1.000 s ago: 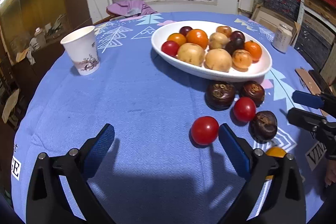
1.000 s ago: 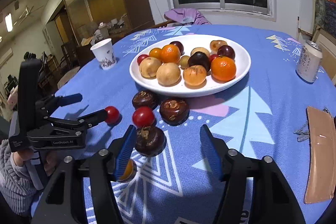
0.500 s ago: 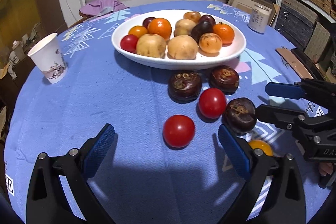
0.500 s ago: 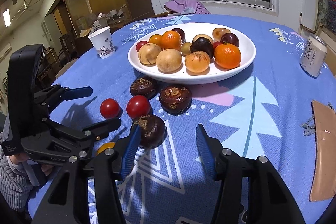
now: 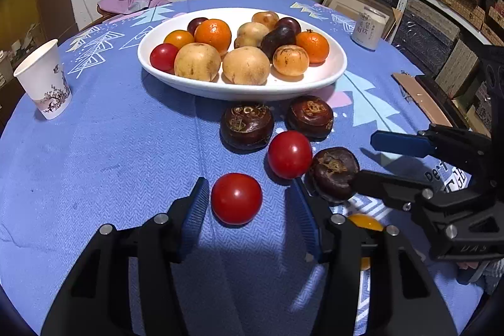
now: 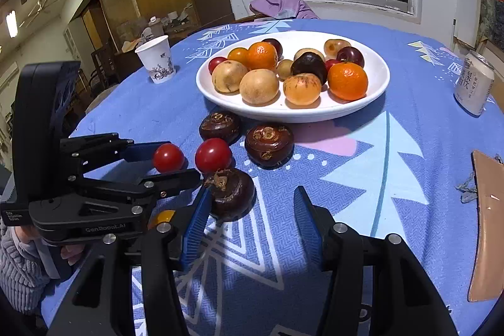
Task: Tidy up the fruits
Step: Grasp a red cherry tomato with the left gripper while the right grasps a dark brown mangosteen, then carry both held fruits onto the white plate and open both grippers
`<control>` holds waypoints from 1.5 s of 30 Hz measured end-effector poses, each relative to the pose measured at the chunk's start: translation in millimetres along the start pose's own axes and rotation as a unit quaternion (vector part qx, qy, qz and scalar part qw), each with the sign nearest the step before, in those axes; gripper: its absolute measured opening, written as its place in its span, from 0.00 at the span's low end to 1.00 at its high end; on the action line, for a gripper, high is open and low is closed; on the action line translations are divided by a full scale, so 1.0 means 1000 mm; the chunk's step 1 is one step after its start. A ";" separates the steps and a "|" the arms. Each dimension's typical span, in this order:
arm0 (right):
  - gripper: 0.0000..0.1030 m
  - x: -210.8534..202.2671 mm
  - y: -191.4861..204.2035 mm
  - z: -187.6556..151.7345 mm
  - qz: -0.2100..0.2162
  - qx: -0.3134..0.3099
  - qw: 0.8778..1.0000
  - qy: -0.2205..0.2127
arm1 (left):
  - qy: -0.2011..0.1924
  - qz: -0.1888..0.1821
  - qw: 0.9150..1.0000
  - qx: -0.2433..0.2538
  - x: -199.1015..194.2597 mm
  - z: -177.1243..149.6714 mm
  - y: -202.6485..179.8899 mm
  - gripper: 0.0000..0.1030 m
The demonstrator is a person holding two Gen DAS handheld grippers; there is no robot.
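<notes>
A white bowl holds several fruits. On the blue cloth in front lie two red tomatoes, three dark brown water chestnuts and a small yellow fruit. My left gripper is open, its jaws on either side of the near tomato, not touching it. The second tomato lies just beyond. My right gripper is open, with the nearest chestnut by its left finger.
A paper cup stands at the left. A drink can stands at the right. A brown card lies near the table's right edge. Boxes and shelves stand beyond it.
My left gripper has moved forward and narrowed around the near tomato. My right gripper has moved closer to the nearest chestnut.
</notes>
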State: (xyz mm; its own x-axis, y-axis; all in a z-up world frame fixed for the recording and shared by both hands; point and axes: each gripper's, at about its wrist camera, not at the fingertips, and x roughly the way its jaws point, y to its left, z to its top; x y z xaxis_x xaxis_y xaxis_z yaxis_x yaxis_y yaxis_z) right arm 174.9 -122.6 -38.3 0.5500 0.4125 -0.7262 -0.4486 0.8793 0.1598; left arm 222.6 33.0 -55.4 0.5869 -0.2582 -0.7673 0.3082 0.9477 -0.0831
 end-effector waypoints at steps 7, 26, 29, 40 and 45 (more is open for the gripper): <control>0.54 0.005 0.003 0.001 0.009 0.008 1.000 0.005 | -0.005 0.007 1.000 -0.017 -0.005 0.000 0.010 0.30; 0.41 0.024 0.012 0.009 0.027 0.008 0.999 0.034 | -0.004 0.016 1.000 -0.010 -0.005 -0.003 0.008 0.29; 0.41 0.023 0.014 0.008 0.022 0.007 0.999 0.029 | -0.003 0.016 1.000 -0.011 -0.004 -0.003 0.008 0.29; 0.41 -0.022 -0.014 0.012 0.018 0.052 0.998 -0.037 | -0.047 0.022 0.999 -0.007 -0.025 -0.001 0.001 0.29; 0.41 -0.041 -0.033 0.030 0.008 0.072 0.995 -0.069 | -0.070 0.020 0.997 -0.022 -0.040 0.025 0.008 0.29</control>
State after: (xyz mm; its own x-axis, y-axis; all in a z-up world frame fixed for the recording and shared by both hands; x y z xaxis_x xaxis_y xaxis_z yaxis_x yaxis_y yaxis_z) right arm 188.4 -161.8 6.0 0.6397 0.4465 -0.6257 -0.3573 0.8934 0.2722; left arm 220.4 45.8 -9.3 0.6973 -0.2408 -0.6751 0.2514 0.9642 -0.0842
